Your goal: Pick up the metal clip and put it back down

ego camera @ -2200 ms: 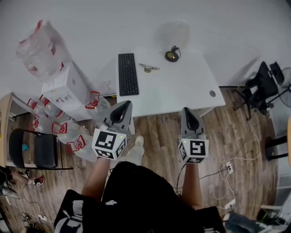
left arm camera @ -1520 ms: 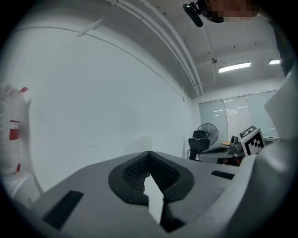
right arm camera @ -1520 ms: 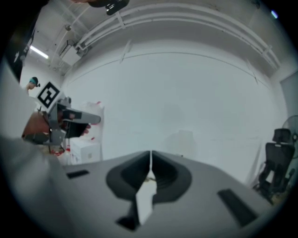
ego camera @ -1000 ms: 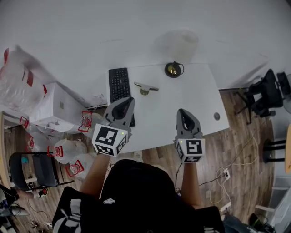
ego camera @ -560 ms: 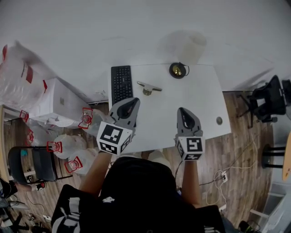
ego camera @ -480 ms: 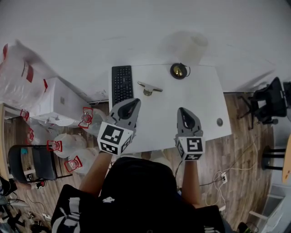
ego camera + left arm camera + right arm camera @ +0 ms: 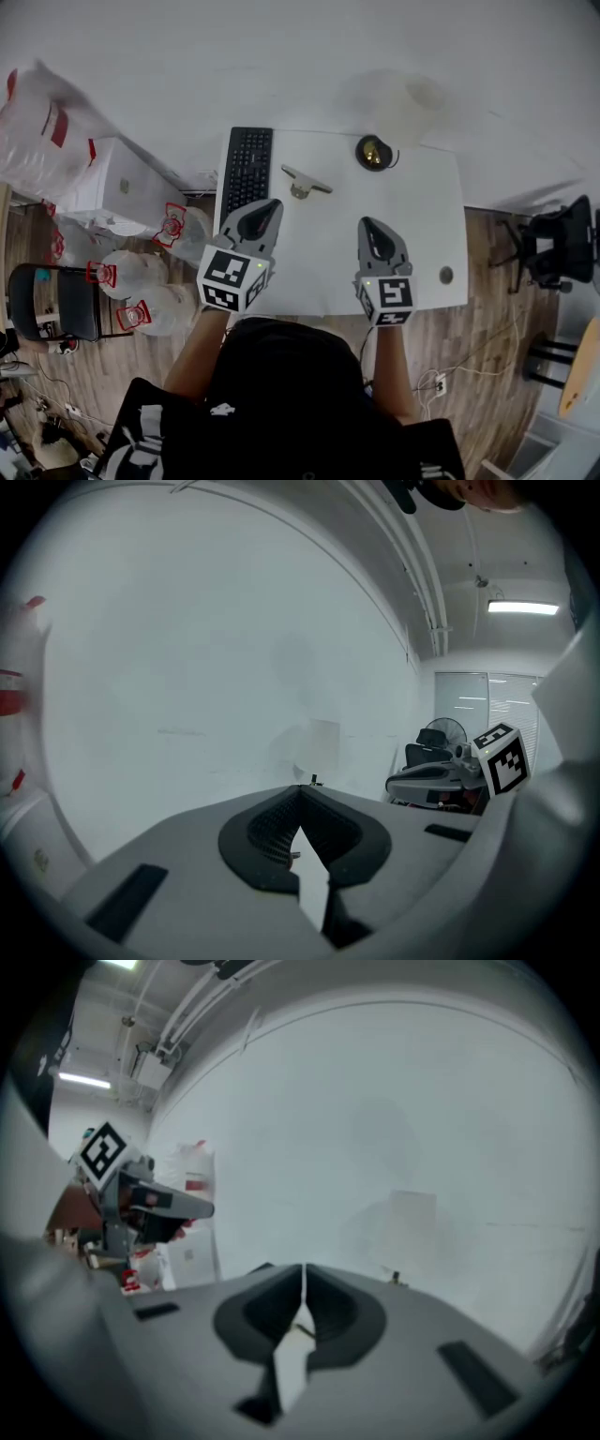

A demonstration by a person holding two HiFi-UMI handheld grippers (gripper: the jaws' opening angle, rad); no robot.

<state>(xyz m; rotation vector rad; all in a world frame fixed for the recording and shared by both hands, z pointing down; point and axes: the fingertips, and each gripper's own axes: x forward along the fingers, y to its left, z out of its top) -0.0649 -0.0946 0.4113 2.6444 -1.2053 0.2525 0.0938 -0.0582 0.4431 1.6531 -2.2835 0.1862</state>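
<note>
While the metal clip (image 7: 305,181) lies at upper centre of the white desk (image 7: 422,234), just right of the keyboard (image 7: 246,169), the left gripper (image 7: 266,210) and right gripper (image 7: 367,228) hover lower in frame, both closed and empty. This looks like the approach: next, one gripper must open and reach up-frame over the clip.

The desk (image 7: 412,234) looks smooth matt white, the metal clip (image 7: 305,180) near its far edge dull brassy, the keyboard (image 7: 247,173) by its left edge matt black plastic, and the floor (image 7: 506,309) grained wood.
</note>
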